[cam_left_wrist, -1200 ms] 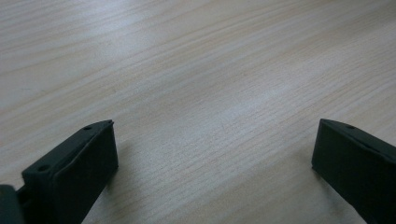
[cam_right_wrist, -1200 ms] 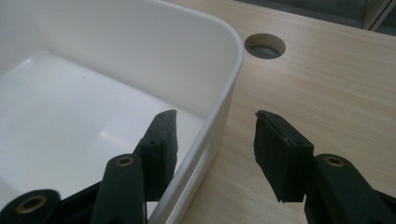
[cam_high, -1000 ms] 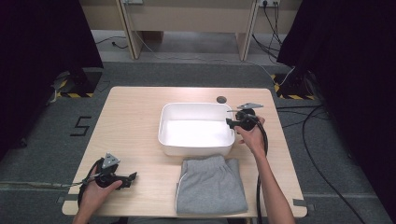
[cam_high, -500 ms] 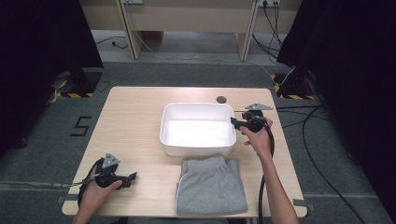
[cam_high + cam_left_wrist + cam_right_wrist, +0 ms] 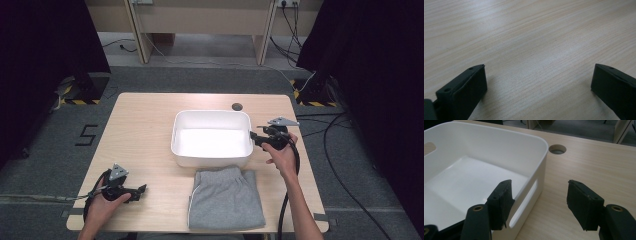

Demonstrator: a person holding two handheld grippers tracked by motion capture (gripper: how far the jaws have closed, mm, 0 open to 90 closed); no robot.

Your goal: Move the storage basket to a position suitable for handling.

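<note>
Bin (image 5: 212, 157) sits mid-table, behind the folded shorts (image 5: 226, 198). Right gripper (image 5: 253, 137), jaws just widened and straddling the right wall without pressing, seems to be releasing it. Left gripper (image 5: 143, 189) rests wide open, empty, on the table (image 5: 145, 130).

1 white tub (image 5: 212, 136) and 1 folded grey garment (image 5: 226, 197) are counted on 1 table (image 5: 145, 125). 2 grippers are noted: left gripper (image 5: 142, 189), right gripper (image 5: 252, 137).

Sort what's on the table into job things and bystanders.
Job: white tub, right gripper open at its wall, folded grey shorts.
Bystanders: left gripper open over bare table, cable hole.
</note>
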